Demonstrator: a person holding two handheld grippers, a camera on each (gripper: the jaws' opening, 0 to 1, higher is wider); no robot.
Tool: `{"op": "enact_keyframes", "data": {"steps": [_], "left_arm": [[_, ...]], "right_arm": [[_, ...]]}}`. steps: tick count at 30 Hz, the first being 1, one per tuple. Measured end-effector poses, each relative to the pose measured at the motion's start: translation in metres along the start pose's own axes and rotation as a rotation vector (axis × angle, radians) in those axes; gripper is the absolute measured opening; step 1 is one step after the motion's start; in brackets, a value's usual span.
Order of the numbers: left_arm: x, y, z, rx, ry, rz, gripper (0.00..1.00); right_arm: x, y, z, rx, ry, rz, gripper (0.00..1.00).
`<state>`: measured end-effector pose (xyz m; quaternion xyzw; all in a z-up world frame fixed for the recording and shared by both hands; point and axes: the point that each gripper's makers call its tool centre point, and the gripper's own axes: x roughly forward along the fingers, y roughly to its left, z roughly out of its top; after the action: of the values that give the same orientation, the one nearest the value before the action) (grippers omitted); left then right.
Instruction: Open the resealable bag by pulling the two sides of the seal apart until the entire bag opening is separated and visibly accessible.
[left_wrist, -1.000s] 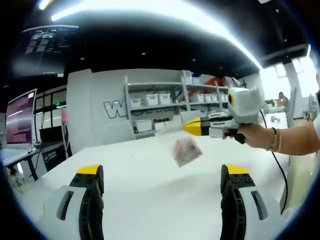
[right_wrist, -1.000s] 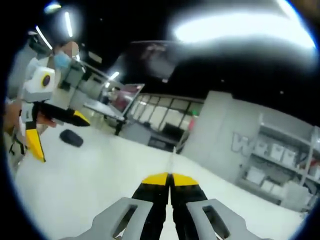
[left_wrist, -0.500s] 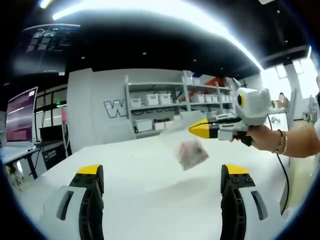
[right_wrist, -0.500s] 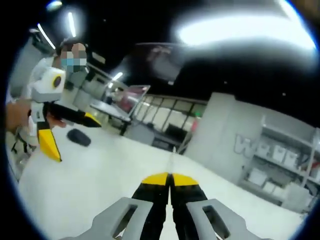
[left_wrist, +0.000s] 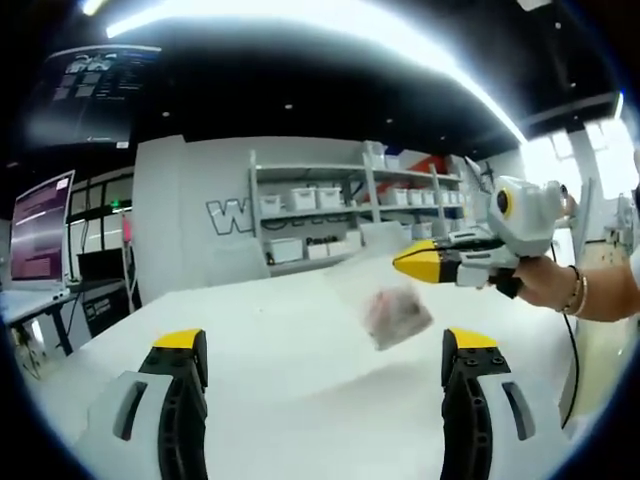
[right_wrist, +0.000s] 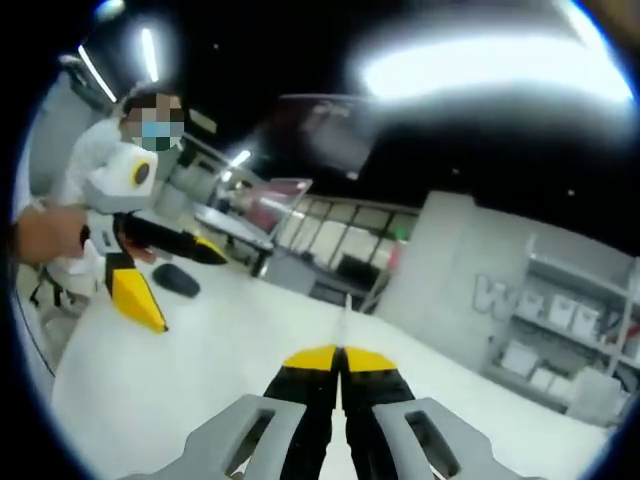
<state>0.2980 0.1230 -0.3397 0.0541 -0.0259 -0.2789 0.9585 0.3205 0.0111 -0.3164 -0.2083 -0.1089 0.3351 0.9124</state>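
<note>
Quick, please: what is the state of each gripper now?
Left gripper: open, holding nothing.
Right gripper: shut on the top edge of the clear bag, which hangs above the white table.

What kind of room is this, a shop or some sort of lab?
Most likely a lab or workshop, not a shop. Metal shelves along the back wall hold rows of white bins, a lit monitor stands on a desk at the side, and the work goes on over a wide white table.

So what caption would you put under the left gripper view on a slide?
Right gripper holds a clear resealable bag aloft over the white table, the open left gripper waiting below.
</note>
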Motion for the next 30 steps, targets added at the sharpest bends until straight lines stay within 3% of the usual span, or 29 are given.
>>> {"op": "enact_keyframes", "data": {"steps": [16,23,30], "left_arm": [[0.000,-0.005,-0.005,-0.018,0.013,-0.019,0.95],[-0.001,-0.002,-0.006,-0.016,0.016,-0.016,0.95],[-0.003,-0.004,-0.008,-0.018,0.025,-0.032,0.91]], "right_arm": [[-0.027,0.029,0.004,0.025,-0.016,0.044,0.00],[-0.039,0.038,-0.003,0.007,-0.009,0.078,0.00],[-0.052,0.067,-0.001,-0.042,-0.033,0.143,0.00]]}}
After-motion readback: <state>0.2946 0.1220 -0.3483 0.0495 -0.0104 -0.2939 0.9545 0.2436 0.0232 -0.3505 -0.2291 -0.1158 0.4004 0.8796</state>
